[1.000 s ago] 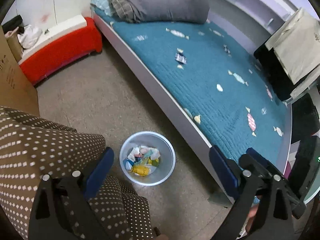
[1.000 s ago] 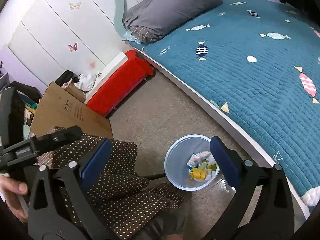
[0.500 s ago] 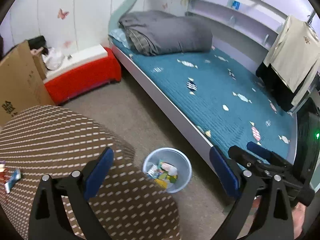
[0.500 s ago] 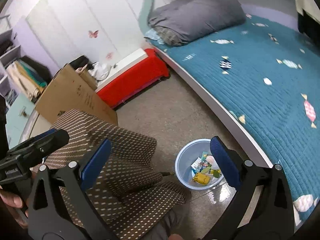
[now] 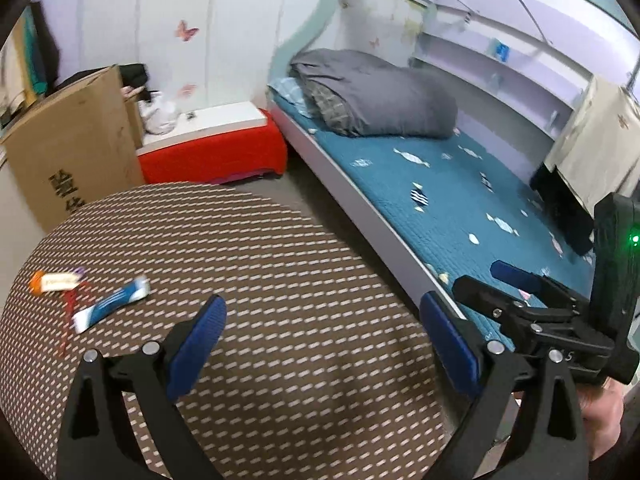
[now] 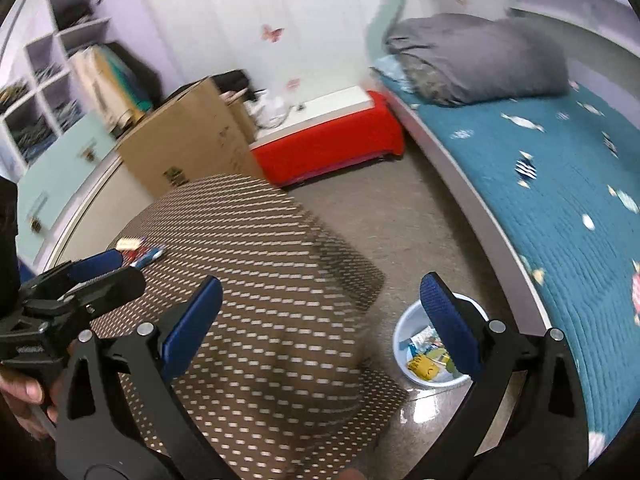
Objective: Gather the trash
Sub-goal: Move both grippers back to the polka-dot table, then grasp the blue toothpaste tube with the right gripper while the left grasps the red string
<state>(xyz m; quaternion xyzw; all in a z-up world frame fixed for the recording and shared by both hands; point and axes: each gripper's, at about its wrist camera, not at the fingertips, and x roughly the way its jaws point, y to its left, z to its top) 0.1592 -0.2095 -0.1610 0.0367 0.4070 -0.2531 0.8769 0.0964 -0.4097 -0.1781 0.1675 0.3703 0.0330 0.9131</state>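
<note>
- A blue-and-white wrapper [image 5: 110,303] is seen lying flat near the left edge of the round counter [image 5: 280,280], which is covered in a brown cloth with white dashes.
- Just beside it, nearer that edge, an orange-and-white wrapper [image 5: 54,282] is seen, with a thin red scrap [image 5: 69,312] between the two; all are blurred.
- The left gripper [image 5: 320,334] is held above the counter with its jaws wide apart and nothing between them.
- The right gripper [image 6: 320,320] is likewise held with jaws fully spread and empty.
- A pale blue bin [image 6: 404,344] is set on the floor between the counter and the bed [image 6: 560,200]; yellow, white and green scraps are seen inside it.
</note>
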